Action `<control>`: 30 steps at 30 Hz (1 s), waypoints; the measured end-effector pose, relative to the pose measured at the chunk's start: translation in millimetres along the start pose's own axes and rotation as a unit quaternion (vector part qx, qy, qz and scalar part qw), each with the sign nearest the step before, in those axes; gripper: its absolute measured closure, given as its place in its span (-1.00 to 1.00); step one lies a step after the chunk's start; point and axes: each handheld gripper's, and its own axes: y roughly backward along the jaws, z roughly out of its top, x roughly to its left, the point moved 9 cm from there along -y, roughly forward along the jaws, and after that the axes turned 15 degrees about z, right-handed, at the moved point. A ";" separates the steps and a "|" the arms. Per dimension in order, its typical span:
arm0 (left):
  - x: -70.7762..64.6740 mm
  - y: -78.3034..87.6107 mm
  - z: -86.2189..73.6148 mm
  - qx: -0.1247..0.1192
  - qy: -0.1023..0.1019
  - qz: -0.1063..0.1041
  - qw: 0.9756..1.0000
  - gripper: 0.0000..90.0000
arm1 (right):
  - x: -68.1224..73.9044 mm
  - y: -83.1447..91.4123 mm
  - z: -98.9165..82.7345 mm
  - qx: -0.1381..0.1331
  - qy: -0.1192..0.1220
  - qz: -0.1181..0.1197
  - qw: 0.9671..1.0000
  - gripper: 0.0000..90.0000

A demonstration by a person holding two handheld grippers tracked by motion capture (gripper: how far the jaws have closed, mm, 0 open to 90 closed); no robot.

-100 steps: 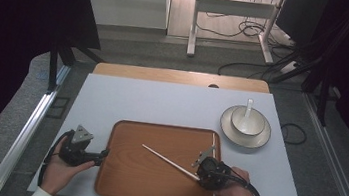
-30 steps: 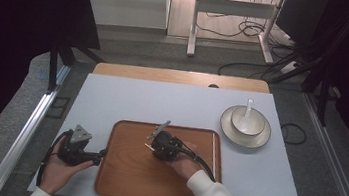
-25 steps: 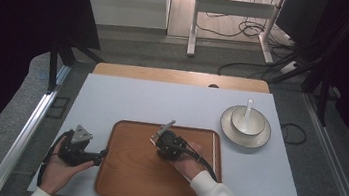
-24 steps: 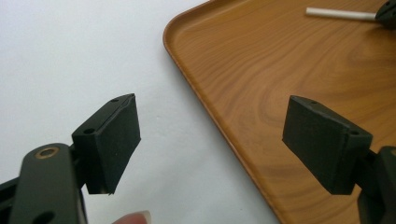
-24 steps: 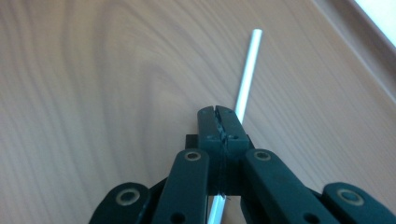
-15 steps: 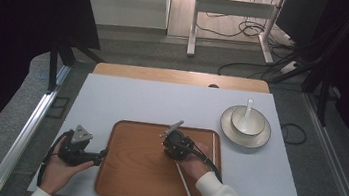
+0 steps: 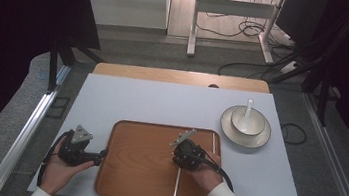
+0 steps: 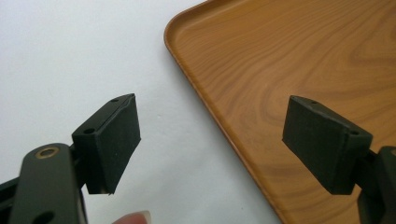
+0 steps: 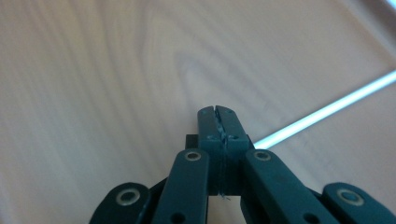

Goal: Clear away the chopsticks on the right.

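Right gripper [image 7: 180,155]: your jaws are clamped on the chopstick [image 7: 176,184], held over the wooden tray [image 7: 138,174].
Chopstick: it trails from the pads toward your near tray edge.
Second chopstick [image 7: 214,143]: lies just beyond your claw, by the tray's right rim.
Left gripper [image 8: 210,140]: jaws apart, empty, astride the tray's left rim.
Progress: one stick gripped, not yet set down beside the other.

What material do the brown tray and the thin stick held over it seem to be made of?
The brown rectangular tray looks like wood or wood-look laminate: grain lines and a smooth satin surface. The thin pale stick, clamped in the right hand-held gripper, looks smooth and light, perhaps metal or plastic; I cannot tell which.
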 end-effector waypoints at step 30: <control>-0.6 0.7 1.3 -0.004 0.003 0.002 1.000 -0.58 | -13.1 28.4 -47.5 0.014 -0.043 0.000 0.999 1.00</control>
